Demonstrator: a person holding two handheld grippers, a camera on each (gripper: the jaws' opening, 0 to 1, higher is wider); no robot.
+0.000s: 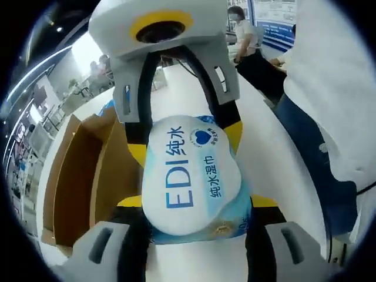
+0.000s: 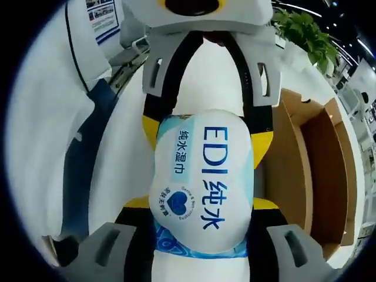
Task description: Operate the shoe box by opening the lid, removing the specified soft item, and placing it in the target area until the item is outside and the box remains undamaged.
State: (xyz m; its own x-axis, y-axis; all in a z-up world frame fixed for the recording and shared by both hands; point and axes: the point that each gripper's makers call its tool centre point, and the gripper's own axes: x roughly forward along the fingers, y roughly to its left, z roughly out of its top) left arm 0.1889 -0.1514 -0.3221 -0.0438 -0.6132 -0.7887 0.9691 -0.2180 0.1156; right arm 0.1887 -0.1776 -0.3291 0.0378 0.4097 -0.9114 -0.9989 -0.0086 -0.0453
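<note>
A soft white and blue wet-wipes pack (image 1: 191, 176) (image 2: 202, 176) marked "EDI" hangs above the white table, gripped at both ends. My left gripper (image 1: 197, 205) is shut on its near end in the left gripper view, and my right gripper (image 1: 187, 138) clamps the far end from above. In the right gripper view, my right gripper (image 2: 200, 205) holds the near end and my left gripper (image 2: 205, 132) holds the far end. The brown cardboard shoe box (image 1: 76, 176) (image 2: 317, 170) lies open beside the pack, its inside bare where visible.
A person in a white top and jeans (image 1: 329, 117) (image 2: 76, 117) stands close against the table (image 1: 258, 153) (image 2: 123, 176). A green plant (image 2: 305, 29) and other people sit beyond the table's far end.
</note>
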